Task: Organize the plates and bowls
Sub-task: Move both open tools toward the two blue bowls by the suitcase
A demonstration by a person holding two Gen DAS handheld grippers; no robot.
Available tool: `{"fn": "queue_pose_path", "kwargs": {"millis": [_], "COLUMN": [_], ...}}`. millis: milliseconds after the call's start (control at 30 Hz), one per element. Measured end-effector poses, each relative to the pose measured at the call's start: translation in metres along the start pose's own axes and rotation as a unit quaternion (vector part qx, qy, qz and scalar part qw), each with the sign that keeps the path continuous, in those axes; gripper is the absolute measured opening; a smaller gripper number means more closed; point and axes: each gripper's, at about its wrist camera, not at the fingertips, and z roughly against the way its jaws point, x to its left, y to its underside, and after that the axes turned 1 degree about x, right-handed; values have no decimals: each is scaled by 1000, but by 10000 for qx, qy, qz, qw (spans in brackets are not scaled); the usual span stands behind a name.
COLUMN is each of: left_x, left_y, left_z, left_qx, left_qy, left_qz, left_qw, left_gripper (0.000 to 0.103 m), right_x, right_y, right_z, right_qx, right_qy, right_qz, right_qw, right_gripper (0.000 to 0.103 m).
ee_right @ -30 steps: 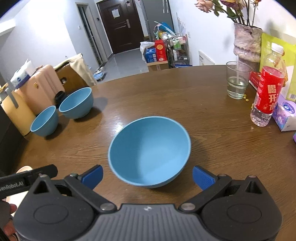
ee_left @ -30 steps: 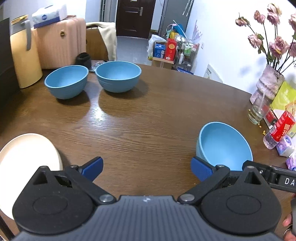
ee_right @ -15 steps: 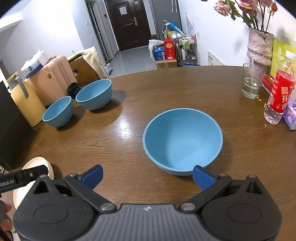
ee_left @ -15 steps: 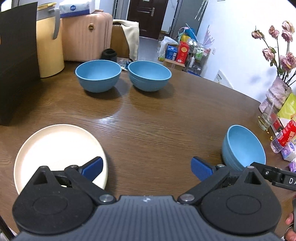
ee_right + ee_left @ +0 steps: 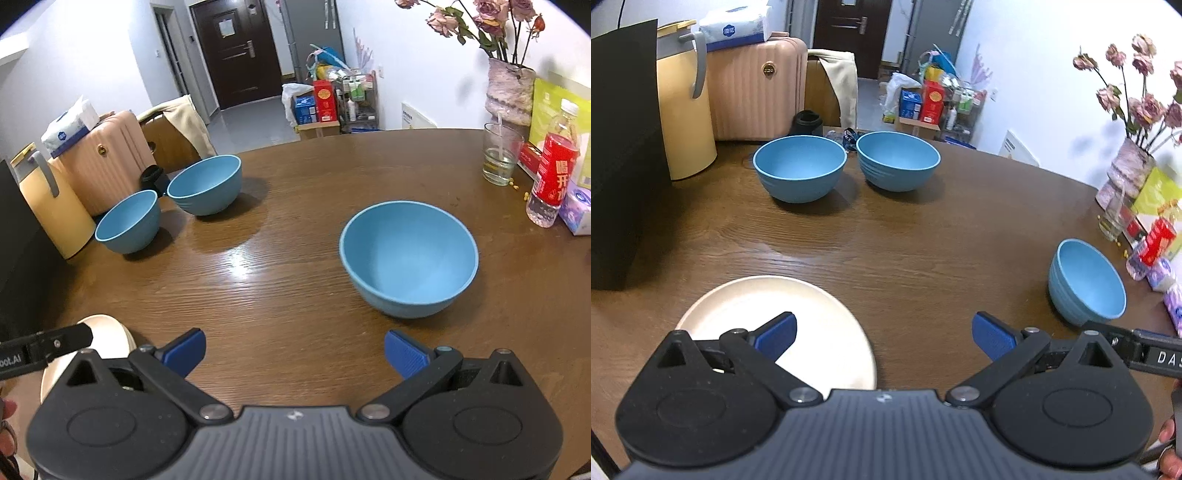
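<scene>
A cream plate [image 5: 798, 314] lies on the brown table just ahead of my left gripper [image 5: 884, 334], which is open and empty, its left finger over the plate's near part. Two blue bowls [image 5: 800, 171] [image 5: 898, 159] sit side by side at the far end. A third blue bowl [image 5: 1086, 280] stands at the right. In the right wrist view that bowl [image 5: 408, 256] is ahead and right of my right gripper [image 5: 295, 352], open and empty. The far bowls [image 5: 127, 221] [image 5: 205, 184] and the plate's edge [image 5: 110, 334] show at left.
A yellow jug [image 5: 685, 103] and a black box [image 5: 620, 155] stand at the left of the table. A vase of flowers [image 5: 509, 90], a glass [image 5: 500, 158], a red-labelled bottle [image 5: 554, 177] and packets crowd the right edge. A pink suitcase [image 5: 753, 85] stands beyond the table.
The left gripper has swung left, bringing the plate under its left finger. The right gripper has also shifted left, so the near bowl now lies ahead to its right instead of between its fingers.
</scene>
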Motion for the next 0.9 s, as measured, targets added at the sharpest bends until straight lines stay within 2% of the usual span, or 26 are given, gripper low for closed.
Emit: {"fn": "queue_pose_path", "kwargs": {"millis": [300,467,667,900], "left_x": [38,56,60,55], "left_y": [0,2,6,5], "left_z": [7,9,11,16], "left_qx": [27,136,185,173], "left_qy": [74,87,91,-152], "left_qz": [-408,-476,-442,-284], "left_qw": [9991,9987,9988,9993], "left_gripper": [103,103,103,103], "right_x": [42,60,66,60], "right_y": [29,47,50,45], "right_z": [5,7,10,6], "right_qx": [-81,-25,-51,0], "right_qy": [174,203,249,93], "right_qz": [-334,-463,-409,-333], "right_qw": [9993,9987,9988,9994], "right_gripper": [103,103,103,103]}}
